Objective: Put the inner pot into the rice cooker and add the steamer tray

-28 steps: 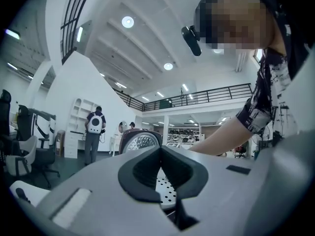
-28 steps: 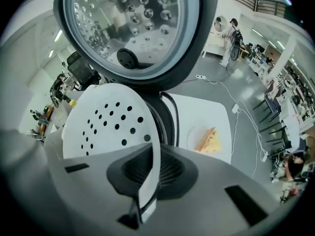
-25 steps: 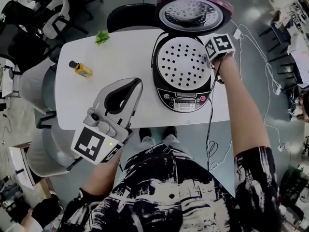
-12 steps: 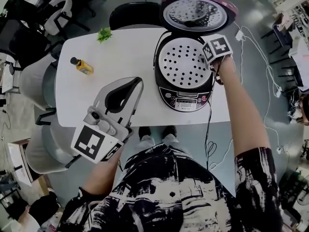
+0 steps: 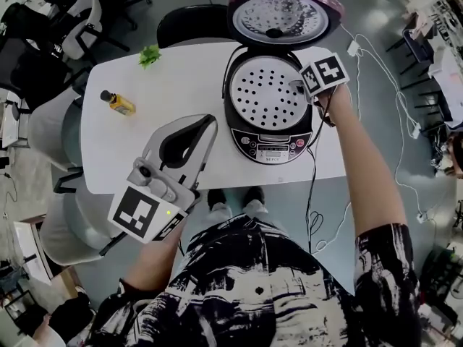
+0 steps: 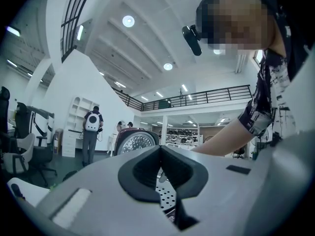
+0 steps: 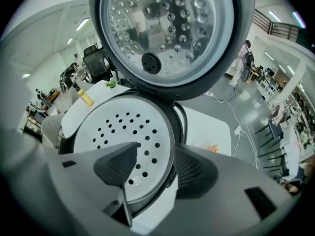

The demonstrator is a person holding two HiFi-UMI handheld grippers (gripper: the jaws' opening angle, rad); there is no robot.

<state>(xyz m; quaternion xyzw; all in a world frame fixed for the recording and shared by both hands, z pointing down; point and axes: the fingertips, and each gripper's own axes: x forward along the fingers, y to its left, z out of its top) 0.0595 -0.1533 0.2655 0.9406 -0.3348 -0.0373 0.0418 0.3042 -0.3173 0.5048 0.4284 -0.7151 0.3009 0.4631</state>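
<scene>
Release step: steamer tray sits in rice cooker; my right gripper jaws have just been opening, its rim loose between them. Left gripper is closed, empty. Next, I'd withdraw upward.

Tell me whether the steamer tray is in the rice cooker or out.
In. The perforated steamer tray lies flat inside the rim of the rice cooker, below the raised lid.

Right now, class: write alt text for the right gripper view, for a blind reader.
The right gripper, fingers just opening, straddles the rim of the perforated steamer tray in the rice cooker, lid open above.
</scene>
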